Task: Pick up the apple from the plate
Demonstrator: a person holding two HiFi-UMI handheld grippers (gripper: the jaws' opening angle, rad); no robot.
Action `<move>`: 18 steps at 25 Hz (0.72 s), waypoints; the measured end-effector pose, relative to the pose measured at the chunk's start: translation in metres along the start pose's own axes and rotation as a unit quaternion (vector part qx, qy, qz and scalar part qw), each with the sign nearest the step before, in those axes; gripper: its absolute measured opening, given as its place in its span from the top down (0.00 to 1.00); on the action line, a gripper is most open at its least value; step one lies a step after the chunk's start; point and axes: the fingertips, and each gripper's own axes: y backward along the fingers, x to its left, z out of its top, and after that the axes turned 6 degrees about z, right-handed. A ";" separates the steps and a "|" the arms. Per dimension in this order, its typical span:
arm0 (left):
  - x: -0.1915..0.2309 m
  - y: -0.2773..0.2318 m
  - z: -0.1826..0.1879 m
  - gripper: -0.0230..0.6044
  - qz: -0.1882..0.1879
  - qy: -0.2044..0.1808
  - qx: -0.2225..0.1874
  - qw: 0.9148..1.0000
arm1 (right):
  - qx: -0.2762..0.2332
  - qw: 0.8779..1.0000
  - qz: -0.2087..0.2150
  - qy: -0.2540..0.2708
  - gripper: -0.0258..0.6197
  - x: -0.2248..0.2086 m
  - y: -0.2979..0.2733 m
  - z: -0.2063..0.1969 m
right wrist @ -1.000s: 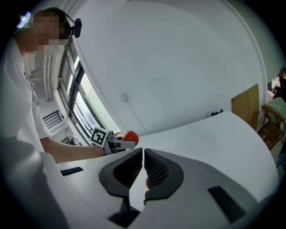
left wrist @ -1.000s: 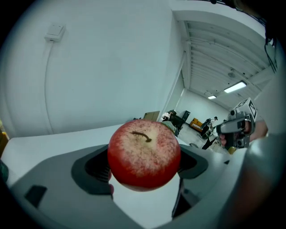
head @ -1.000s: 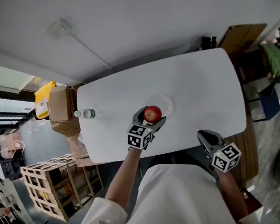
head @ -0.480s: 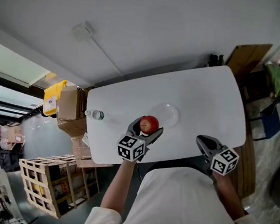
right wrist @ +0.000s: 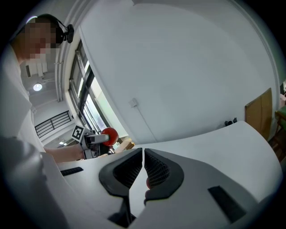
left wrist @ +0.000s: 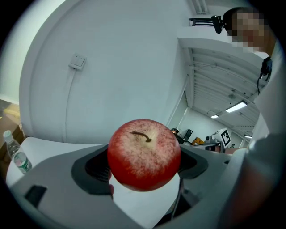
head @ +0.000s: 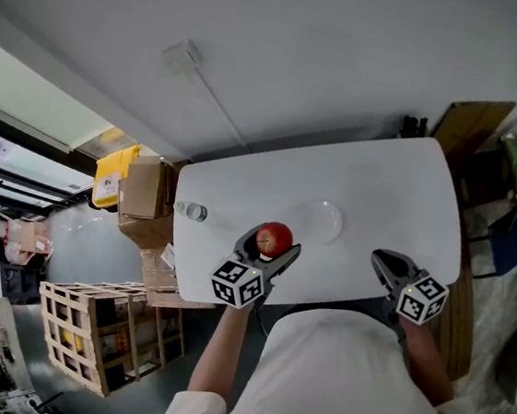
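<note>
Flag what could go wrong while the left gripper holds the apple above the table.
The apple is round and smooth, pinched only at its sides by the left gripper; it could slip out if the grip eases. It sits off to the side of the plate, near the table's front edge, so a drop might roll to the floor.

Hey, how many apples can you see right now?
1: the round red apple is clamped between the left gripper's jaws, away from the clear round plate; none seems hidden.
</note>
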 end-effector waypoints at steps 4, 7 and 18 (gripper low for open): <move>-0.001 0.007 0.001 0.30 0.001 0.005 -0.005 1.000 | -0.001 1.000 0.002 0.003 0.90 0.000 -0.001 0.004; -0.003 0.009 -0.001 0.30 -0.001 0.018 -0.009 1.000 | -0.001 1.000 0.003 -0.001 0.90 -0.002 0.000 0.002; -0.013 0.010 0.004 0.30 -0.001 0.027 -0.021 0.999 | 0.001 1.000 0.003 0.012 0.90 -0.004 0.006 0.008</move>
